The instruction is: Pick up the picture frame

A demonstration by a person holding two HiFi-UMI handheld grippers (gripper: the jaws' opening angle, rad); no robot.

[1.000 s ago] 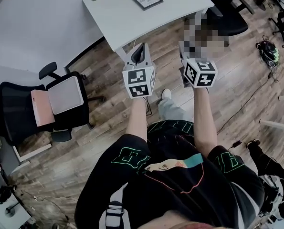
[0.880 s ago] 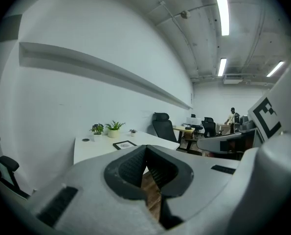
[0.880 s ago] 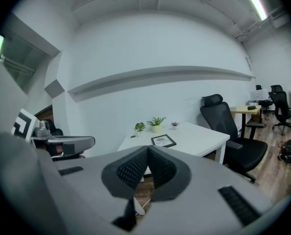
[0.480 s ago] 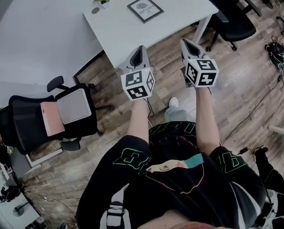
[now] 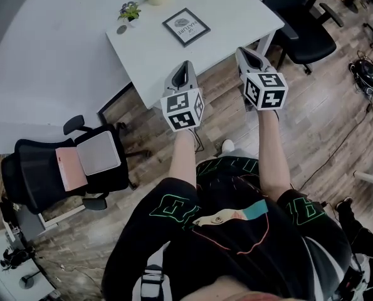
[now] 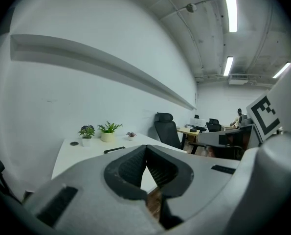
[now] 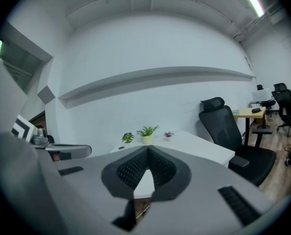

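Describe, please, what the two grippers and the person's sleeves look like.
The left gripper and right gripper are pale grey, tapering shells; their tongs carry dark ribbed pads. Each bears a white cube with black square markers. The person wears a black short-sleeved shirt with green and teal print.

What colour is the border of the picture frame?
Black, around a pale print. The picture frame lies on the white table, clearest in the head view.
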